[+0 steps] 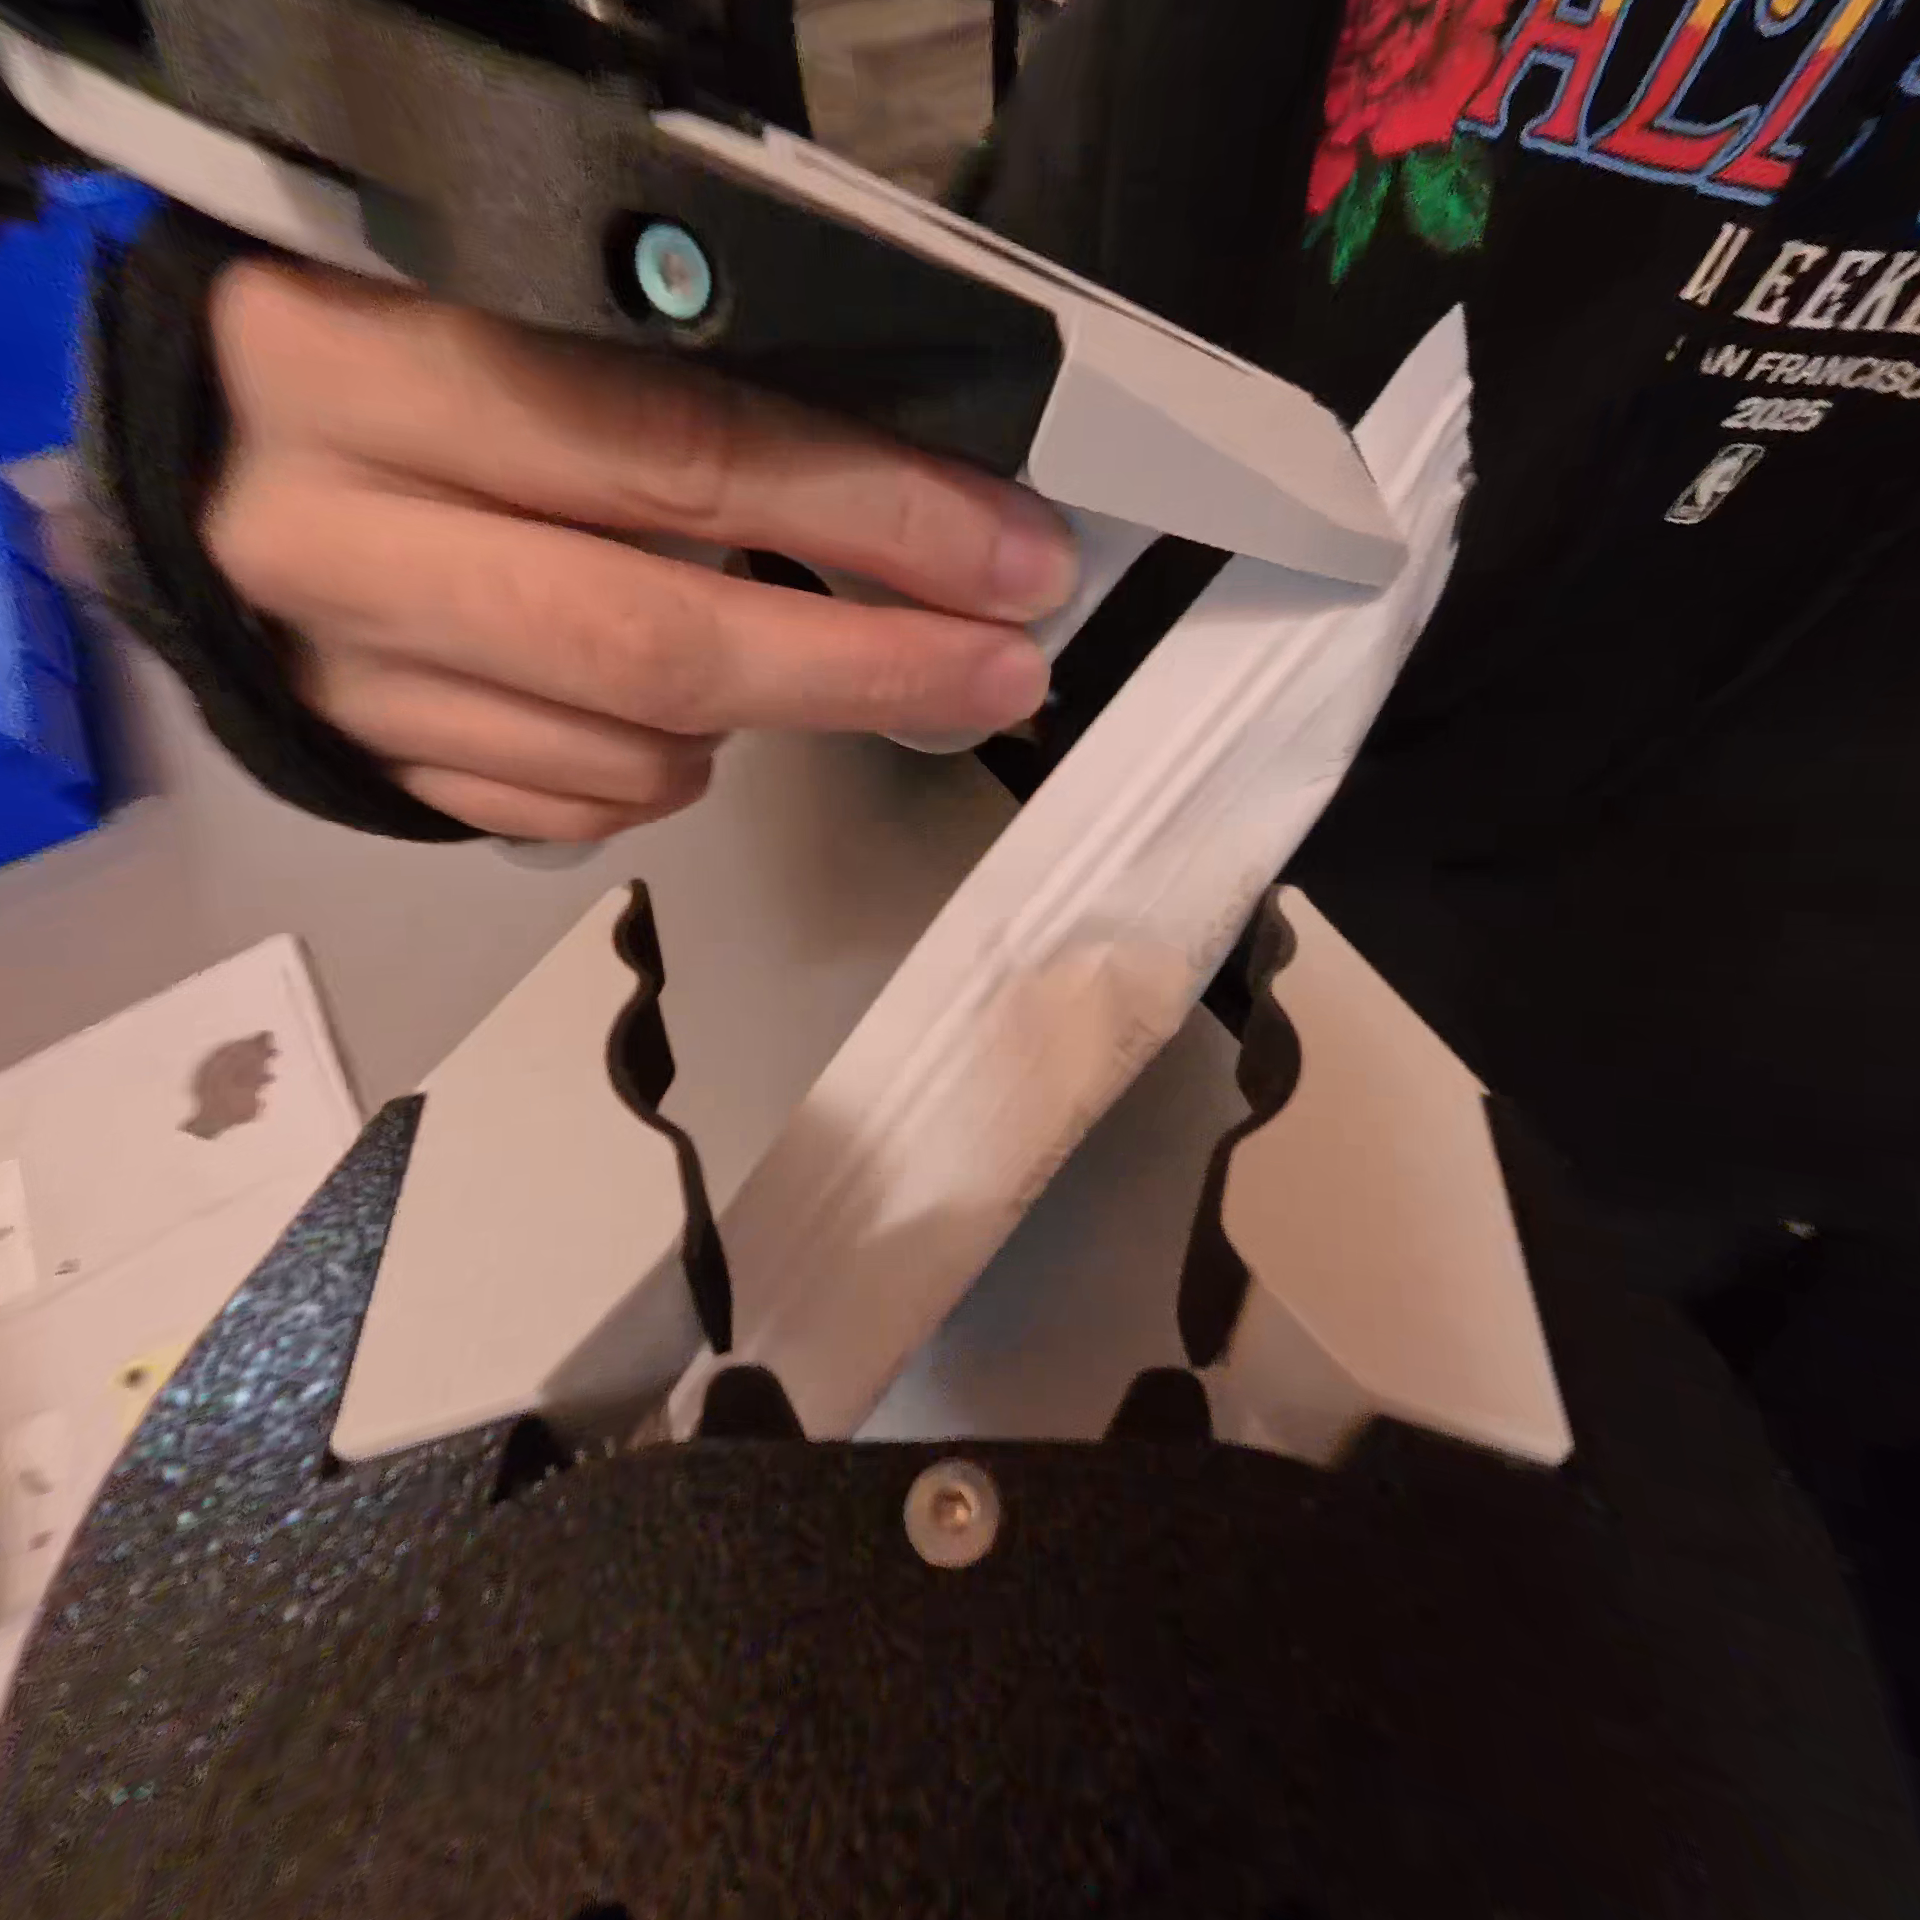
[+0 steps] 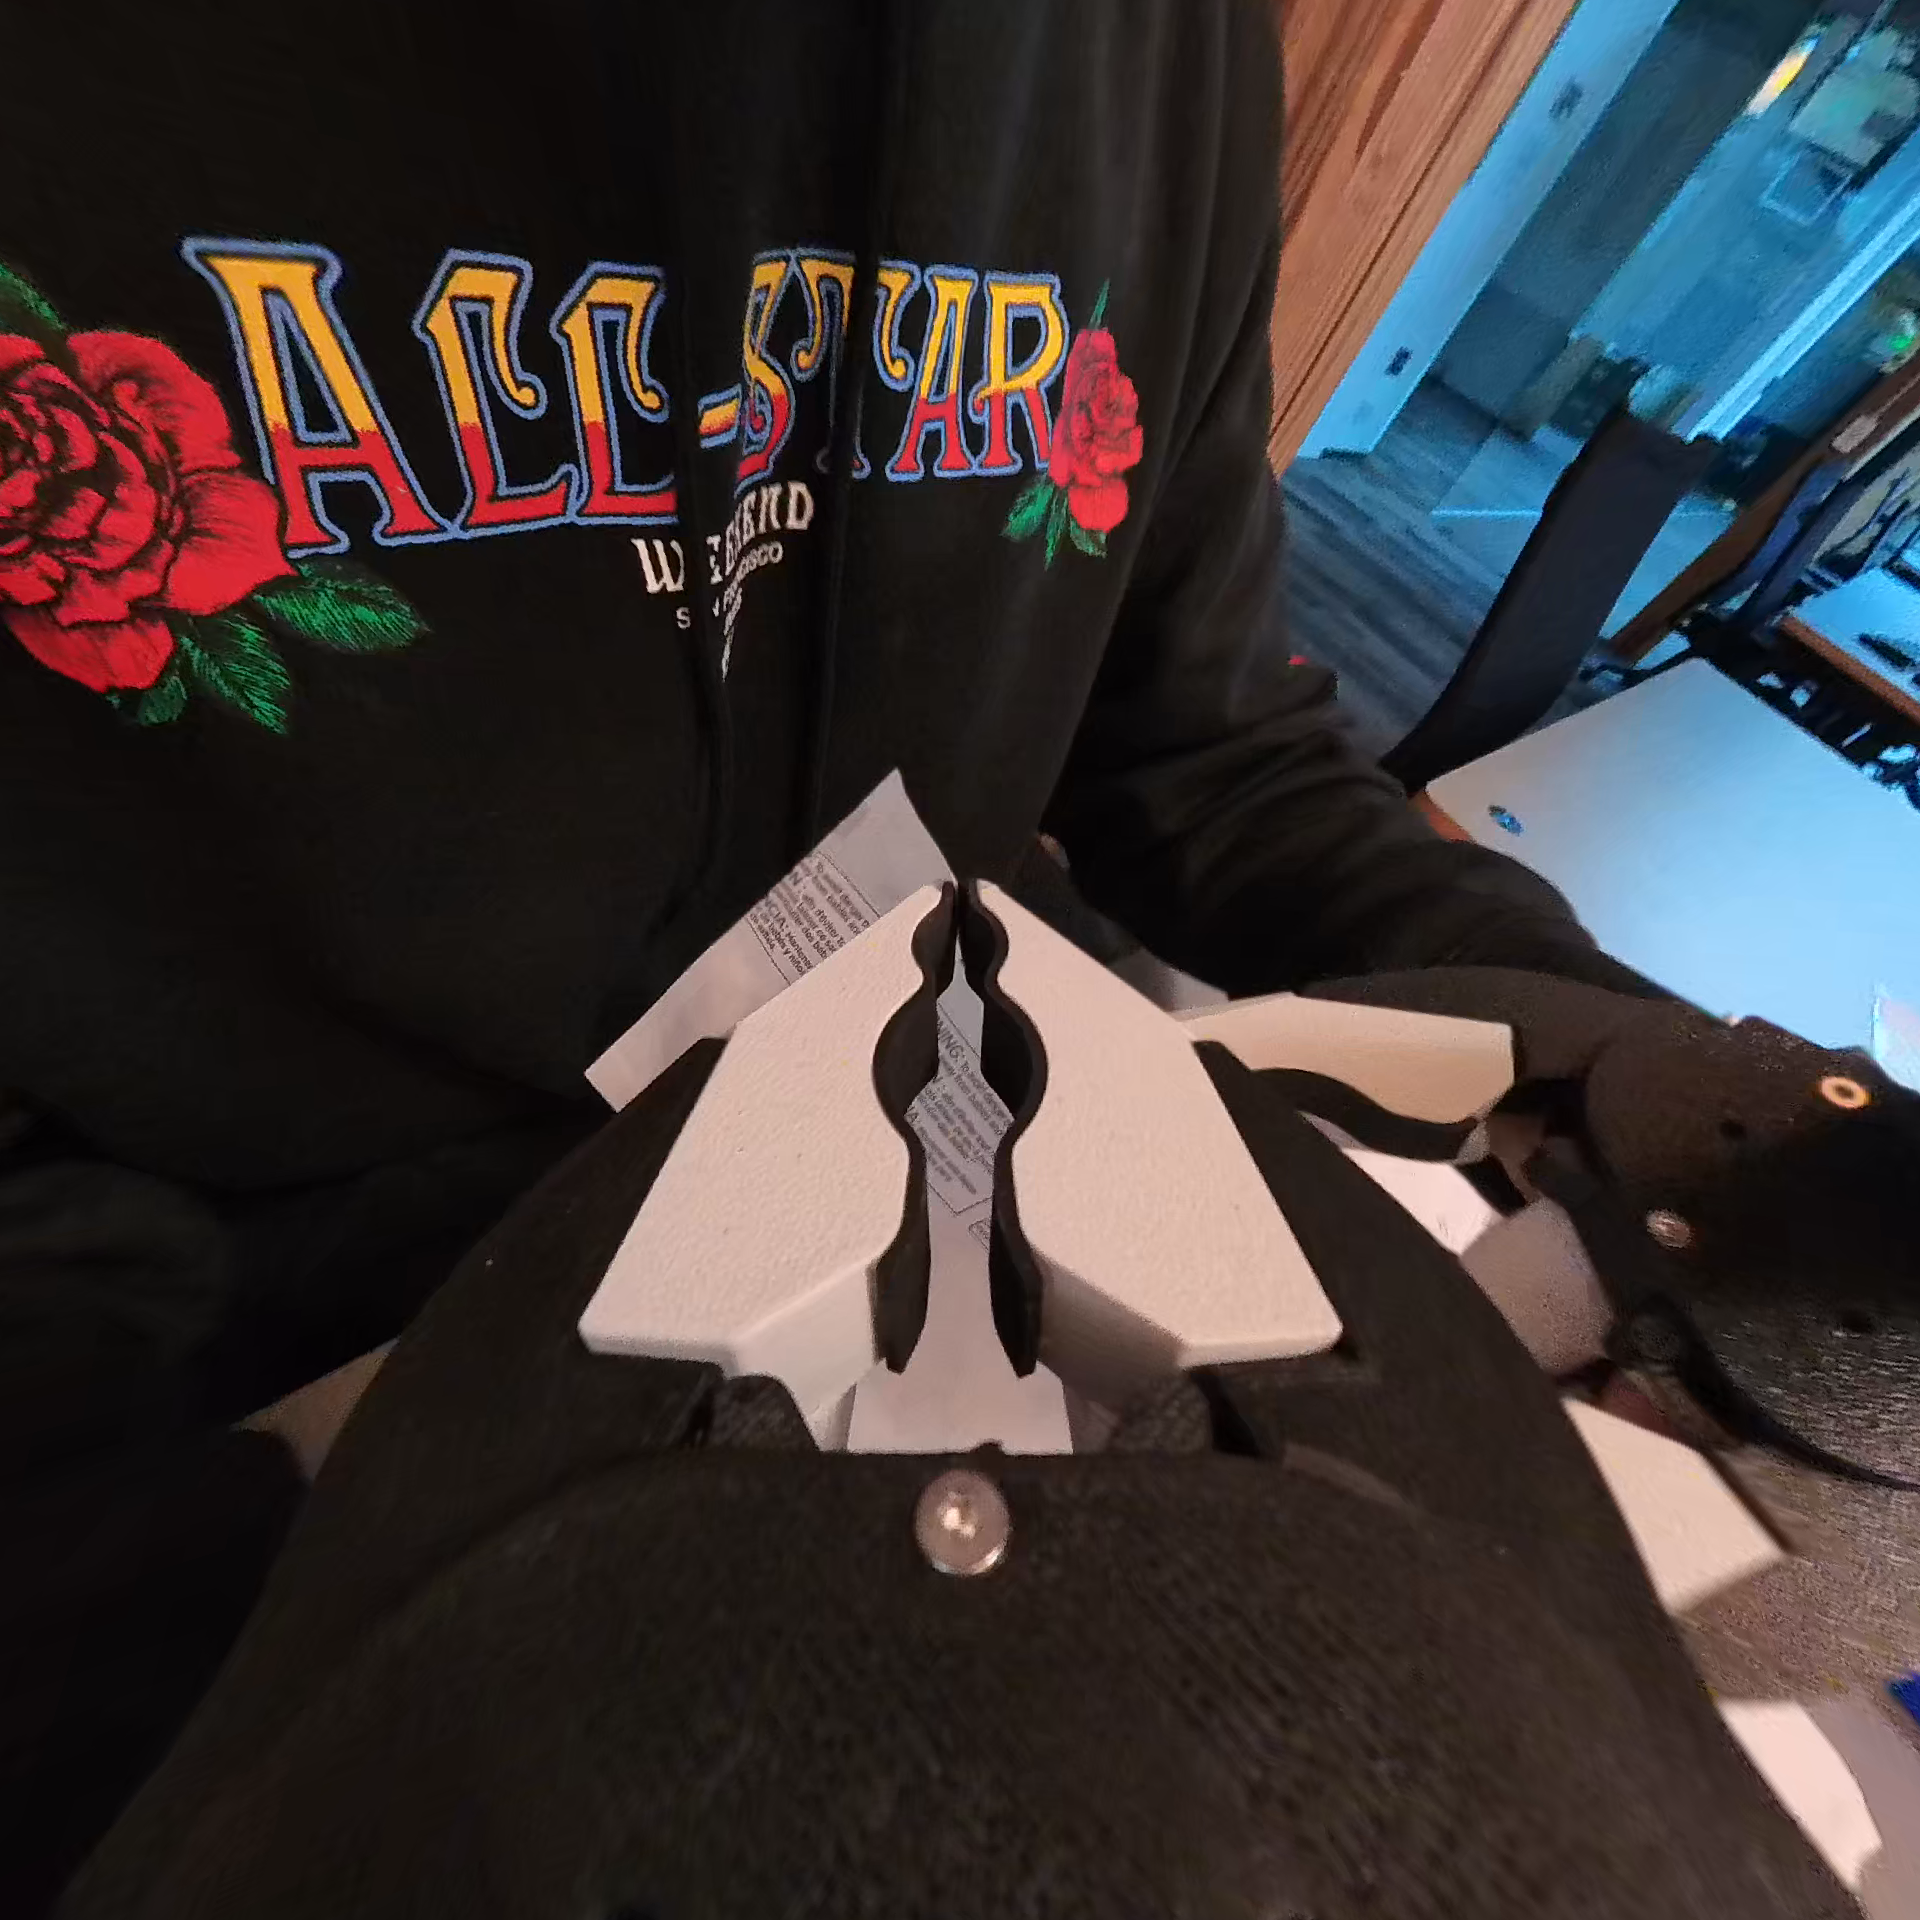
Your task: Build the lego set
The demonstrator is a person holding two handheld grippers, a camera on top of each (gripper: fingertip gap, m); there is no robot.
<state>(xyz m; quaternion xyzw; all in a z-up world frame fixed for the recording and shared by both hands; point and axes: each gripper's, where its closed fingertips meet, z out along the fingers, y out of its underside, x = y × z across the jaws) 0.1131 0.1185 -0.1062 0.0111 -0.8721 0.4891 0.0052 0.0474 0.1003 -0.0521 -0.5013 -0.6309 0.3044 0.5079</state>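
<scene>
A white paper bag [image 1: 1091,935] of lego parts runs diagonally up through the left wrist view. My left gripper [image 1: 956,904] is open, and the bag passes through the wide gap between its fingers without being clamped. My right gripper [image 1: 1382,561], held by a hand [image 1: 623,582], pinches the bag's upper end. In the right wrist view, my right gripper [image 2: 958,894] is shut on the bag [image 2: 831,935], whose printed corner sticks out to the left of the jaws. One of the left gripper's white fingers [image 2: 1371,1044] shows at the right. No bricks are visible.
A person in a black printed sweatshirt [image 2: 520,831] stands close behind both grippers. A white box [image 1: 156,1122] lies on the pale table [image 1: 312,883] at the left, with a blue object [image 1: 52,520] beyond it. Another table [image 2: 1714,831] and a dark chair [image 2: 1538,592] stand at the right.
</scene>
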